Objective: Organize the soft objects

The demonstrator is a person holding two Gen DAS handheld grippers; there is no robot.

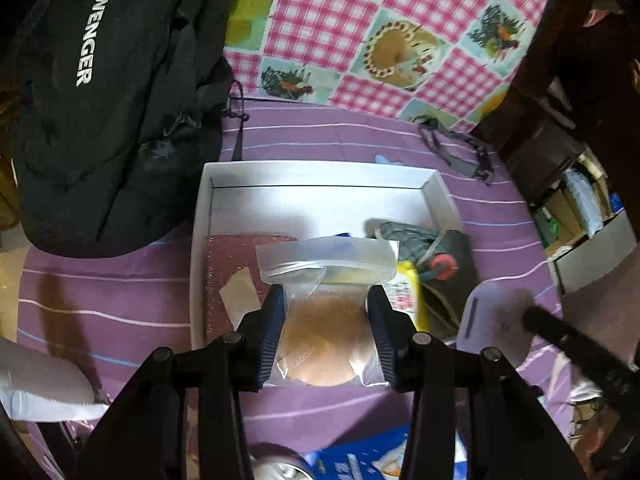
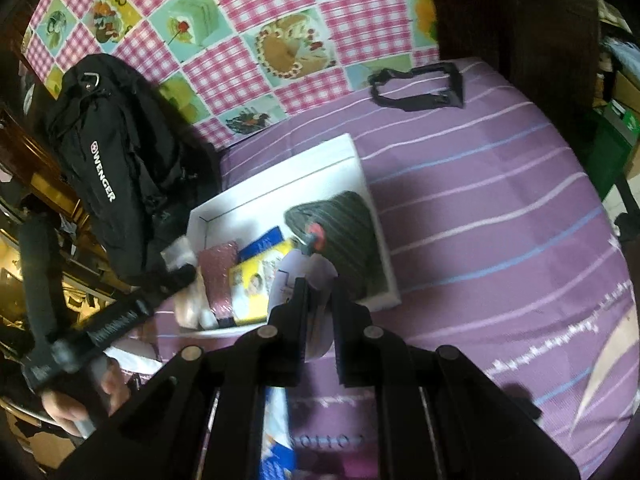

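Observation:
My left gripper [image 1: 326,298] is shut on a clear zip bag with a round tan puff [image 1: 326,340] and holds it over the near edge of the white box [image 1: 320,178]. The box holds a maroon pouch [image 1: 232,256], a yellow packet [image 1: 408,292] and a dark striped pouch with a red toggle [image 1: 440,266]. My right gripper [image 2: 320,292] is shut on a pale lilac packet [image 2: 298,276], held at the near side of the white box [image 2: 352,152]. The lilac packet also shows in the left wrist view [image 1: 496,320].
A black Wenger backpack [image 1: 112,92] lies left of the box on the purple striped sheet [image 1: 120,292]. A dark strap [image 1: 456,152] lies beyond the box. A pink checked cloth [image 1: 360,32] covers the back. A blue packet [image 1: 360,460] lies near me.

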